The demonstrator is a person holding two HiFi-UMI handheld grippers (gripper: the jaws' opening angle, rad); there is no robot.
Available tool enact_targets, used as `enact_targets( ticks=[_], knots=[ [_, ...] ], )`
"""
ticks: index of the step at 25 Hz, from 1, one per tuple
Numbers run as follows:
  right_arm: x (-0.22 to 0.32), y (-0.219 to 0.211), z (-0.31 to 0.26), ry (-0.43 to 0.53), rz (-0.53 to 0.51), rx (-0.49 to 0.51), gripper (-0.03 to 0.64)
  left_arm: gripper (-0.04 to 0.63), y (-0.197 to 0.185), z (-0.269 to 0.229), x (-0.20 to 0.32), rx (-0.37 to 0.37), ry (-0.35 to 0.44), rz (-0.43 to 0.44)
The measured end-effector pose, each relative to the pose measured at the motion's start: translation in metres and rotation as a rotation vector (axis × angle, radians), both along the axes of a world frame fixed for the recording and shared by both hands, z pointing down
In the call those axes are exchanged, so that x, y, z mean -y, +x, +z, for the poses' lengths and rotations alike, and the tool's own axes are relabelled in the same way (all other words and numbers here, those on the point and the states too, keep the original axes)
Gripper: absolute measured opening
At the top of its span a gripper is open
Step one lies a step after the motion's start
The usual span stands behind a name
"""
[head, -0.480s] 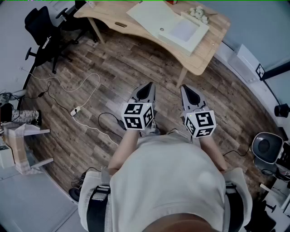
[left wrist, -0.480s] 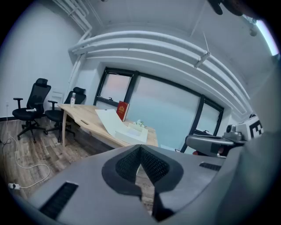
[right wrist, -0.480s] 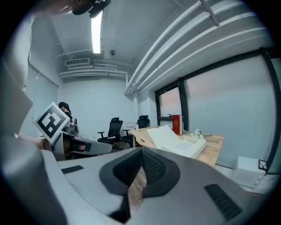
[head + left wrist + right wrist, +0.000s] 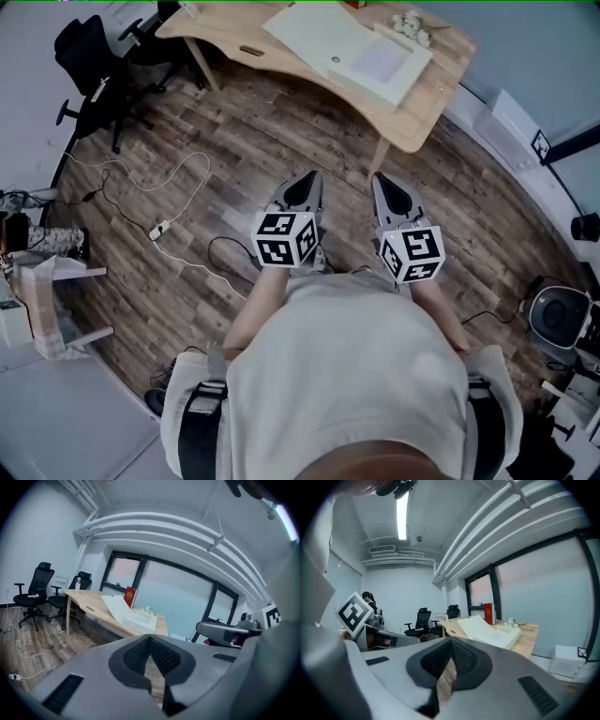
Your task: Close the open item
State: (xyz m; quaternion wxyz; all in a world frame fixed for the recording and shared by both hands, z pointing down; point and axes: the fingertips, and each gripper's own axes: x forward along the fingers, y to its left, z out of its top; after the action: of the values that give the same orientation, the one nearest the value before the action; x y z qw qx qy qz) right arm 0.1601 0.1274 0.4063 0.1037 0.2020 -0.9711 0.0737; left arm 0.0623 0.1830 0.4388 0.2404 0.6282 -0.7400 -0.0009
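Two grippers, both empty: left gripper [image 4: 304,186] & right gripper [image 4: 384,183] side by side, close in front of the person, over wood floor [image 4: 234,141]. Jaw tips of each pressed together. Open white box [image 4: 380,62] well apart from both, on far desk [image 4: 427,108], lid [image 4: 309,33] swung back to its left. Red book [image 4: 130,596] upright behind box. Office chairs [image 4: 84,61] far left.

Two grippers are near: the left gripper [image 4: 302,187] and the right gripper [image 4: 387,187]. Far away there is one wooden table [image 4: 427,108], with one open white box [image 4: 380,61] and one red book [image 4: 130,596] on it. Two black chairs [image 4: 32,590] stand far left.
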Motion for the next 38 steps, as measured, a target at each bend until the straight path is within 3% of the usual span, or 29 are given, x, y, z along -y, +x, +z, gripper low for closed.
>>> enact_targets(
  ticks=[16, 38],
  knots=[
    [-0.014, -0.049, 0.005, -0.004, -0.044, -0.012, 0.02, 0.02, -0.037, 0.005, 0.005, -0.013, -0.006, 0.025],
    [-0.001, -0.105, 0.009, -0.017, 0.032, 0.003, 0.02, 0.02, -0.099, 0.018, 0.016, -0.066, -0.005, 0.062]
  ],
)
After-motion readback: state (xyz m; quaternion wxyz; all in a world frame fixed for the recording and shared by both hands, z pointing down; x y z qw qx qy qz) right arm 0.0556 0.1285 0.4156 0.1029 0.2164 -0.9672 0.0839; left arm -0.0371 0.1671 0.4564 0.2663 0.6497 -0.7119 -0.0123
